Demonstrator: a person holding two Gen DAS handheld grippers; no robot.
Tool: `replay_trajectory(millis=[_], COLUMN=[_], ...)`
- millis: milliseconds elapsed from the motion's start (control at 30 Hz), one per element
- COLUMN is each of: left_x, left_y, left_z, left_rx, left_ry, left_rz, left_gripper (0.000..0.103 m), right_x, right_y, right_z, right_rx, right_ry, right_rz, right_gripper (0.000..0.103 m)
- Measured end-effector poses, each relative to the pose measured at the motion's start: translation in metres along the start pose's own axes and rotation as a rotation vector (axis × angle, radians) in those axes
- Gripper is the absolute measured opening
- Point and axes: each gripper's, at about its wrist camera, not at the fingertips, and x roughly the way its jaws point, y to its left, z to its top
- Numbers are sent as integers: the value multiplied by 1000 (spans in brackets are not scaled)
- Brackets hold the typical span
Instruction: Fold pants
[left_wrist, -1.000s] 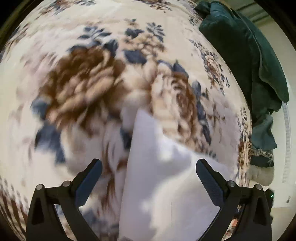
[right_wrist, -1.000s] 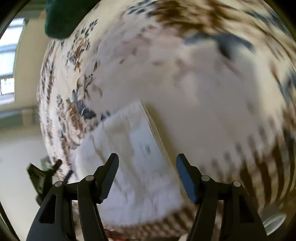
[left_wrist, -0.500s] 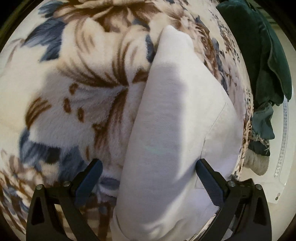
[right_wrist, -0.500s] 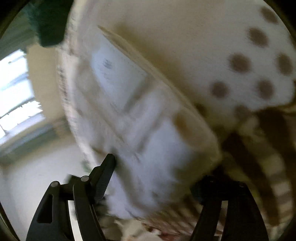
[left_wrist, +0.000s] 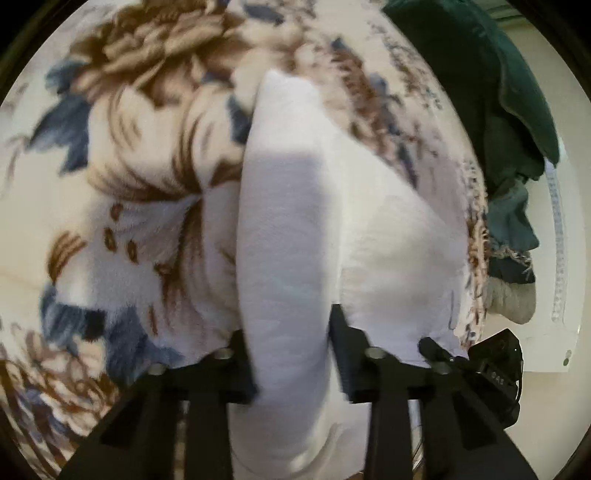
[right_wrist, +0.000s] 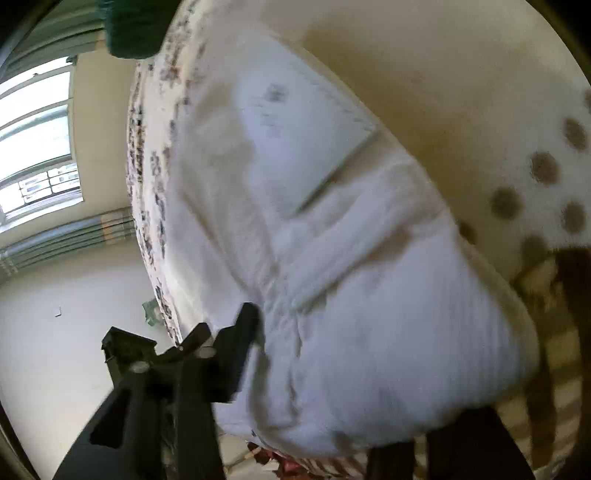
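Pants, white, lie folded on a floral blanket printed with brown and blue blooms. Left gripper is clamped on a raised fold of the white fabric: both black fingers press against the ridge from either side, and the cloth bulges up between them and runs away from the camera to a rounded end. A dark green garment lies heaped past the blanket's fringed edge on the right of the left wrist view. In the right wrist view the pants fill most of the frame, showing a stitched rectangular patch with a small dark mark, and rest on the blanket, here cream with brown dots. Right gripper: one finger touches the cloth edge at lower left; the other is covered by fabric, so jaw closure cannot be determined. A window shows at left.
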Motion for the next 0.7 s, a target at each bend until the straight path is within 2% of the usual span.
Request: replay_trajectory(millis=[133,233,400,533,700], left_x=[-30,-55,-95,-117,-141], left_y=[-16,-25,-25,-8,23], left_z=[3,10,42,84,170], left_rx=[12,16,4,-10,-7], left_ry=[-46,-82,-159,-220,-287], left_rz=[-31,-52,-87,-114,-130], left_gripper=[22,22,22,22,22], right_x=[-12,-23,-43,-31,27], right_y=[31,70,118,163,243], right_z=[-7,-10,13,29,62], right_rx=[-21,-71,-145,-217,-287], right_ry=[-40,-56,-60,-72,-99], right_rz=[15,26,61,78,105], right_gripper=[33,31,31,31,31])
